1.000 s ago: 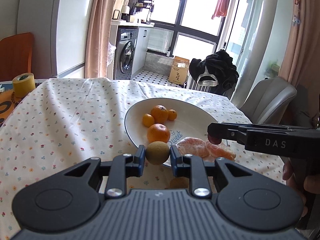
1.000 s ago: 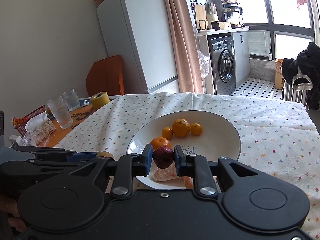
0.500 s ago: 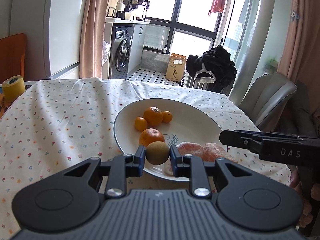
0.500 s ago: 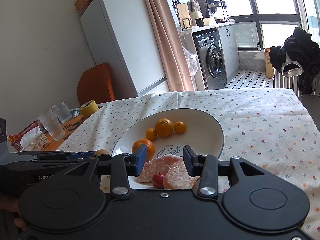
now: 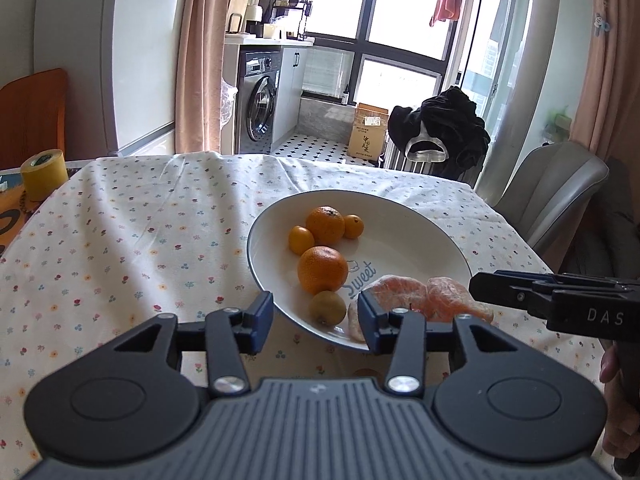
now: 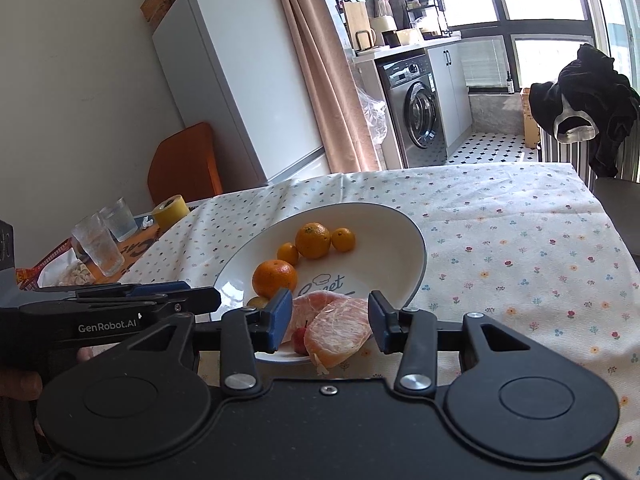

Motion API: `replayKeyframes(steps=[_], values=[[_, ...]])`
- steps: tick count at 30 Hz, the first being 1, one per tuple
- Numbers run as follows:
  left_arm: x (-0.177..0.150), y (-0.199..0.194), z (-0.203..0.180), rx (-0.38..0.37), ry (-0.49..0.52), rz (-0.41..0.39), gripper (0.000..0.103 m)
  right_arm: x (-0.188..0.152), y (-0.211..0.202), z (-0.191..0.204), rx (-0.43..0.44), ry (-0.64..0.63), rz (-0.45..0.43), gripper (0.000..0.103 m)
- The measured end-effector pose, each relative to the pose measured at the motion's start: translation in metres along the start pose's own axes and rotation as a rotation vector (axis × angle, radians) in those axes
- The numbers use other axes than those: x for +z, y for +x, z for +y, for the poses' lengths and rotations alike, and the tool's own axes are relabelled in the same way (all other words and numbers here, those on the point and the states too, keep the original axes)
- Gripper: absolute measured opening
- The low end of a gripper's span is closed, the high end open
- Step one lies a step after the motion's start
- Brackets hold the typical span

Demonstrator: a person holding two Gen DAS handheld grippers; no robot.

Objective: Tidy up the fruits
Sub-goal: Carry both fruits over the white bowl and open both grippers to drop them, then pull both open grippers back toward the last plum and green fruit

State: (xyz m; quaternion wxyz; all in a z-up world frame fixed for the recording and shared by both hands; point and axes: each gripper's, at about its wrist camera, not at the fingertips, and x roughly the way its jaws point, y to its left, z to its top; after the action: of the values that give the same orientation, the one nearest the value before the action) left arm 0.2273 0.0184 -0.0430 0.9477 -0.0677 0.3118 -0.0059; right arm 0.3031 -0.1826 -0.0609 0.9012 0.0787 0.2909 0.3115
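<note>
Left gripper [image 5: 316,316] and right gripper [image 6: 330,322], jaws apart, empty.

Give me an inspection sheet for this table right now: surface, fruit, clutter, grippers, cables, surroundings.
Surface: floral tablecloth on the table, creased.
Job's things: white plate holding two oranges, three kumquats, peeled citrus pieces, a brown fruit and a small red fruit.
Clutter: yellow tape roll, two glasses, snack packets.
Grippers: left gripper and right gripper both open, jaws just widened, gripping nothing.
Cables: nothing seen.
Surroundings: fridge, washing machine, orange chair, grey chair.
</note>
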Motion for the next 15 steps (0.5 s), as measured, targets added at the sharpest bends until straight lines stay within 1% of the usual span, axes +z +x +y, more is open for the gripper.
replayKeyframes(steps=[4,7,10,12,15], values=[[-0.004,-0.008,0.002,0.01,-0.001,0.004,0.045,-0.004,-0.002,0.002,0.006,0.002,0.003,0.043],[-0.007,-0.012,0.003,0.015,0.001,0.005,0.047,-0.006,-0.005,0.004,0.008,0.002,0.003,0.046],[-0.013,-0.02,0.005,0.025,-0.001,0.005,0.057,-0.008,-0.007,0.007,0.012,0.0,0.002,0.048],[-0.015,-0.024,0.005,0.033,-0.001,0.005,0.069,-0.011,-0.009,0.009,0.014,-0.001,0.002,0.048],[-0.019,-0.031,0.005,0.046,0.0,-0.006,0.076,-0.014,-0.012,0.013,0.018,-0.003,0.003,0.048]])
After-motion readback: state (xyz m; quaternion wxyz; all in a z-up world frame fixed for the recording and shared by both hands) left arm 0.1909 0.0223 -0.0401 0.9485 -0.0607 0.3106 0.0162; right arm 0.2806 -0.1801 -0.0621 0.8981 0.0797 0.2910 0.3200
